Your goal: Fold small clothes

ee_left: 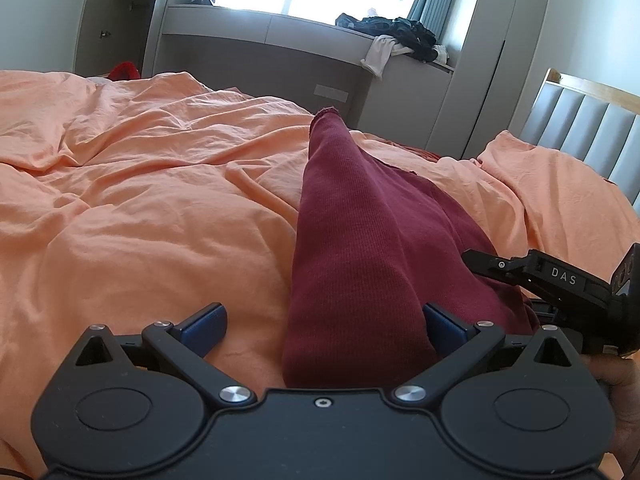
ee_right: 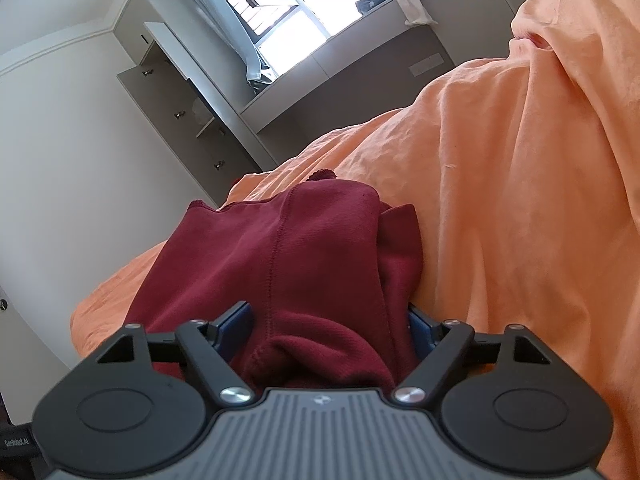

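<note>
**Both grippers at the near end of the maroon garment**

We have the dark maroon ribbed knit garment (ee_left: 352,240) lying lengthwise on the rumpled orange bedsheet (ee_left: 140,200), its narrow far end pointing toward the grey window bench (ee_left: 280,52). It appears already doubled along its length, which would explain the long narrow shape.

Our left gripper (ee_left: 324,326) sits low at the near end with its jaws wide apart; the cloth lies between them against the right blue pad, but nothing is pinched.

Our right gripper (ee_right: 332,330) straddles a bunched roll of the same cloth. Its jaws stand wide and we judge the pads are not clamping, though the fabric hides the contact.

We read this placement as preparation: two grippers side by side on one edge so the end can be lifted evenly and carried over toward the far end.
</note>
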{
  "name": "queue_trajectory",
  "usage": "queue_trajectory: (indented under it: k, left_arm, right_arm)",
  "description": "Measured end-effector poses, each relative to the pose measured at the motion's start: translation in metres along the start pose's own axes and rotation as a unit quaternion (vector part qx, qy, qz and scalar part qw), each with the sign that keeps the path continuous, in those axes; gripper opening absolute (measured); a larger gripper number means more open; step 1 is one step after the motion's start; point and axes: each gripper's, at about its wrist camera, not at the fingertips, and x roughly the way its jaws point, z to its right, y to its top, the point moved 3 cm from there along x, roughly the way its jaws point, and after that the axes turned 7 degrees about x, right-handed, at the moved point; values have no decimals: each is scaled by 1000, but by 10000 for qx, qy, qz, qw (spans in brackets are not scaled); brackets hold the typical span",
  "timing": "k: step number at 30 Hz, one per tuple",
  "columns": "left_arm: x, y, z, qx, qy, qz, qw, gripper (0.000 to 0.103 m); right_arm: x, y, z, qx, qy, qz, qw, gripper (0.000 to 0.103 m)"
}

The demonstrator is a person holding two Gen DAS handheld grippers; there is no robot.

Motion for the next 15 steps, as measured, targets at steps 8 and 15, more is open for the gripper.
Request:
queue_trajectory:
  k: [8,15]
  left_arm:
    - [-1,1,1,57,23,-24,10000,103]
    - [-10,13,1,182,-133,-7,9997,103]
  right_arm:
    - [2,0,0,-12,-52,-5,10000,86]
    - [4,-2,-5,-116,-110,-4,9999,86]
